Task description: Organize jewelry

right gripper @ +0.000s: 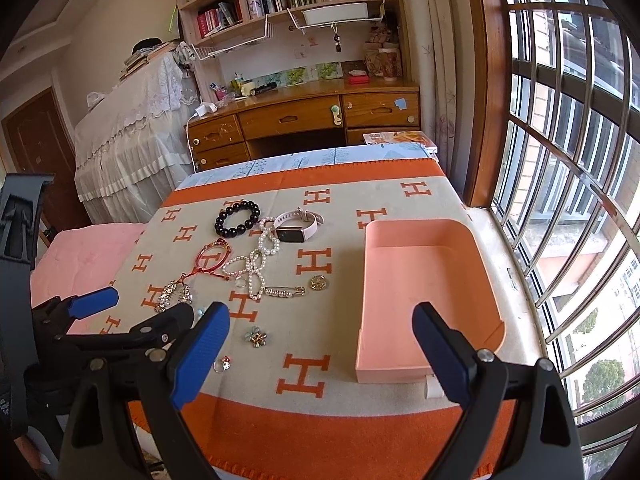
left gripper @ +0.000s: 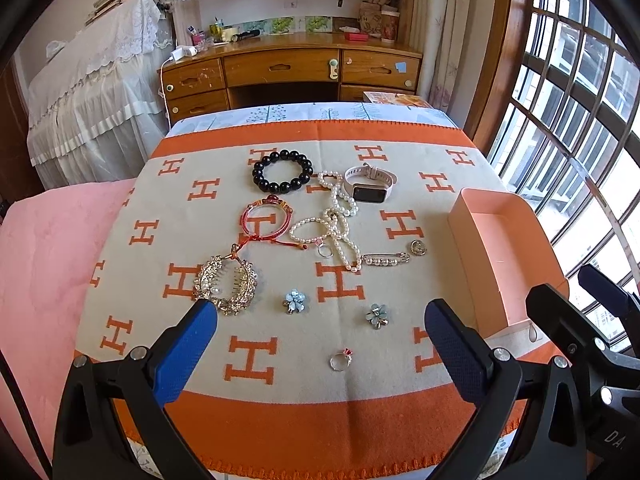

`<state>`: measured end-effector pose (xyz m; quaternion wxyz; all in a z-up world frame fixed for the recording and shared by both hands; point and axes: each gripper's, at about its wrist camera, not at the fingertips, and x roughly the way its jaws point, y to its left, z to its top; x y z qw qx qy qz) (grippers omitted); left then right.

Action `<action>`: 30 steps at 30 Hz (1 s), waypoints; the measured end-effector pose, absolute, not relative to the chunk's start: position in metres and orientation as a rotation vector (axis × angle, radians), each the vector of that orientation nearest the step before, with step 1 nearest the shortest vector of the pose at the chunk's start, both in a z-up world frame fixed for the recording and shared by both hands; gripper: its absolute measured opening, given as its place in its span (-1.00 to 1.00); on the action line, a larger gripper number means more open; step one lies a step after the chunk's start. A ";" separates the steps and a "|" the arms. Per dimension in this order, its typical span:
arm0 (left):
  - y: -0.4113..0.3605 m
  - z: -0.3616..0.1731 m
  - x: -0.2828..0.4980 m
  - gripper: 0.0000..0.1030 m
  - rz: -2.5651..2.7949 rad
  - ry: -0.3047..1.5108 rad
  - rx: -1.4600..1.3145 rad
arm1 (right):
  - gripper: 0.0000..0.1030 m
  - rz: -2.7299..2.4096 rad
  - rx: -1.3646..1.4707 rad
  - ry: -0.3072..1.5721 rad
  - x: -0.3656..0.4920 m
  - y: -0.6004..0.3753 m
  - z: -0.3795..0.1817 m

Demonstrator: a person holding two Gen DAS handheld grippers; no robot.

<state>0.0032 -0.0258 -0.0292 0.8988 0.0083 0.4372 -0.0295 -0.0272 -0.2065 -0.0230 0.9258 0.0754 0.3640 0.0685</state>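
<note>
Jewelry lies spread on an orange and cream H-pattern blanket (left gripper: 340, 384): a black bead bracelet (left gripper: 282, 171), a pink smartwatch (left gripper: 370, 182), a pearl necklace (left gripper: 338, 222), a red cord bracelet (left gripper: 266, 220), a rhinestone hair comb (left gripper: 228, 286), a pearl safety pin (left gripper: 385, 259), a round brooch (left gripper: 418, 247), two blue flower pieces (left gripper: 295, 301), and a ring (left gripper: 341, 359). An empty pink tray (right gripper: 428, 292) stands at the right. My left gripper (left gripper: 320, 320) is open above the near jewelry. My right gripper (right gripper: 320, 328) is open beside the tray's near end.
A wooden desk (left gripper: 288, 68) with drawers and shelves stands beyond the bed. A lace-covered piece of furniture (left gripper: 100, 92) is at the left, a barred window (right gripper: 568, 200) at the right. A pink cover (left gripper: 44, 264) lies left of the blanket.
</note>
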 end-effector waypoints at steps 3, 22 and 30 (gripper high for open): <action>-0.026 -0.030 0.004 0.98 -0.060 0.905 0.018 | 0.82 0.138 0.156 0.749 -0.026 -0.208 -0.024; -0.024 -0.036 0.003 0.98 -0.043 0.908 0.039 | 0.82 0.134 0.153 0.757 -0.025 -0.207 -0.027; -0.027 -0.036 0.006 0.98 -0.019 0.909 0.091 | 0.82 0.134 0.146 0.760 -0.025 -0.205 -0.029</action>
